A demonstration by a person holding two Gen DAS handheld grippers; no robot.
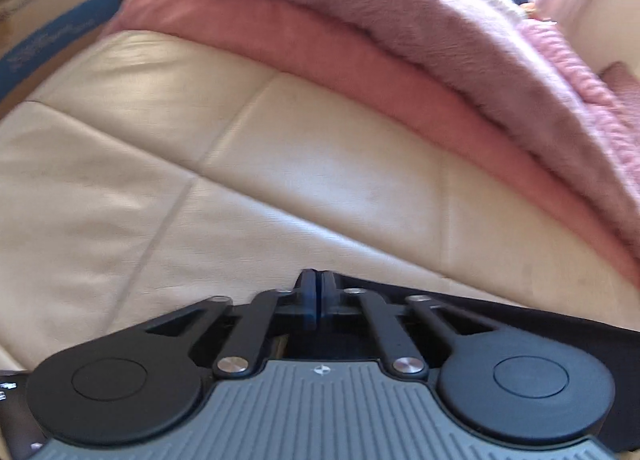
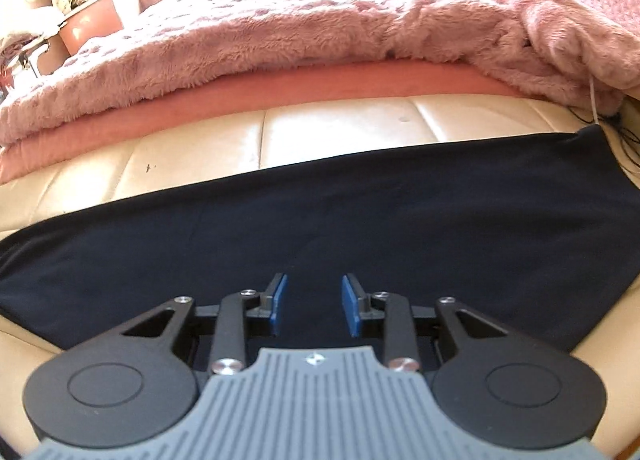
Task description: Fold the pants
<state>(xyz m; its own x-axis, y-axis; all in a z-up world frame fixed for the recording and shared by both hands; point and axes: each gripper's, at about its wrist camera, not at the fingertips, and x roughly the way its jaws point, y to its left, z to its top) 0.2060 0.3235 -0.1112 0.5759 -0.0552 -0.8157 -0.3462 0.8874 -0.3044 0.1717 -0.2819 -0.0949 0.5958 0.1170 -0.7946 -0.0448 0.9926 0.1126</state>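
- Left wrist view: left claw is closed, pads together; whether it pinches the pants edge just beside it cannot be told. If not, a lift would likely leave that side behind.
- Right wrist view: pants lie flat on the cream couch. Right claw hangs open over them, gripping nothing; closing too high may miss the cloth. Brown tub at far left, contents unclear.
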